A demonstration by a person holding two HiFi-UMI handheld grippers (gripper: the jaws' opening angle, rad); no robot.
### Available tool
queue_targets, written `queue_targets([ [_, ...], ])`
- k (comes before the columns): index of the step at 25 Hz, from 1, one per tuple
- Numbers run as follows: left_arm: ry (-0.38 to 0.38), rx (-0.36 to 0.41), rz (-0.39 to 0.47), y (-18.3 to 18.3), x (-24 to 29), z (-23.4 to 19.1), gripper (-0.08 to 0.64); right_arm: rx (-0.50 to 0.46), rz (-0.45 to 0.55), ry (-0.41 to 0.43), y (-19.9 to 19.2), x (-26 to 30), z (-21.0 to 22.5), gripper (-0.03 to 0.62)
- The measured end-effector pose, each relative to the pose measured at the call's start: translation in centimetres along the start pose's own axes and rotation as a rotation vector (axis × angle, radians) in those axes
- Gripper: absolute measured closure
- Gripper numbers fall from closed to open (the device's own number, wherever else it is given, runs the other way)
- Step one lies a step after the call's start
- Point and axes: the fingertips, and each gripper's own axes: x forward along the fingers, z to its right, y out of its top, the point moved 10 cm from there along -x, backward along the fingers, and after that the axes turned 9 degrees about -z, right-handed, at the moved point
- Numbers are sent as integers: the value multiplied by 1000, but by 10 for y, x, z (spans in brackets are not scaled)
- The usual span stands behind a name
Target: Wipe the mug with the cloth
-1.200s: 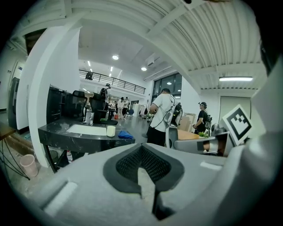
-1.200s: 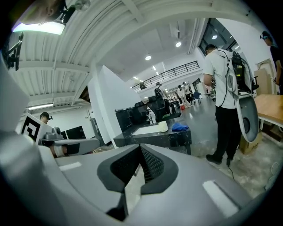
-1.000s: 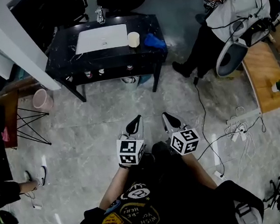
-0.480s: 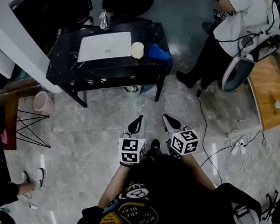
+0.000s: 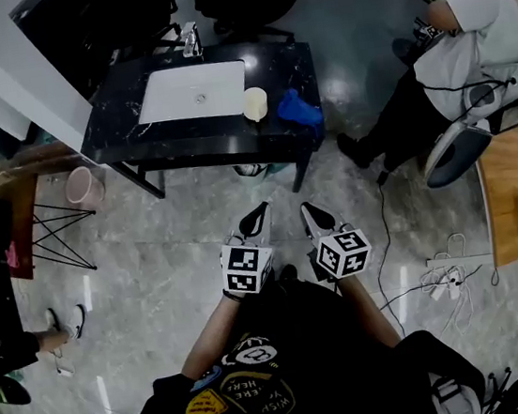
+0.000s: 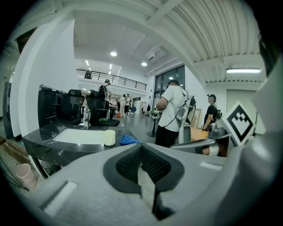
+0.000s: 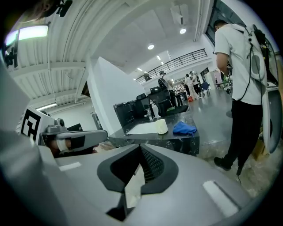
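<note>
A cream mug (image 5: 255,103) stands on the black marble table (image 5: 116,125), just right of its white inset sink (image 5: 192,92). A crumpled blue cloth (image 5: 298,108) lies to the mug's right, near the table's right end. My left gripper (image 5: 256,216) and right gripper (image 5: 310,213) are held side by side over the floor, well short of the table, both shut and empty. The left gripper view shows the mug (image 6: 109,137) and cloth (image 6: 129,140) beyond its closed jaws. The right gripper view shows the same mug (image 7: 162,126) and cloth (image 7: 184,128) ahead.
A person in a white shirt (image 5: 478,40) sits on a chair at the right, beside a wooden table (image 5: 509,178). Cables and a power strip (image 5: 435,249) lie on the floor at the right. A pink bin (image 5: 83,185) stands left of the black table, and a faucet (image 5: 189,38) is at its back.
The black table with mug and cloth has come closer in the head view. Both grippers have kept their pose and stayed shut.
</note>
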Motion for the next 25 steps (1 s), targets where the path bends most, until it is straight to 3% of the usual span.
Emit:
queue_targets([
  [8, -32, -28, -40, 25, 76, -53, 555, 62, -46, -38, 25, 59, 41, 589],
  [15, -68, -7, -72, 56, 145, -134, 555, 14, -67, -51, 80, 159, 78, 589],
  [19, -102, -4, -113, 59, 171, -175, 555, 43, -47, -85, 94, 207, 103, 584],
  [21, -106, -7, -139, 56, 182, -196, 555, 35, -60, -149, 92, 231, 121, 550],
  [25, -76, -4, -186, 52, 193, -224, 555, 44, -114, -315, 92, 271, 162, 406],
])
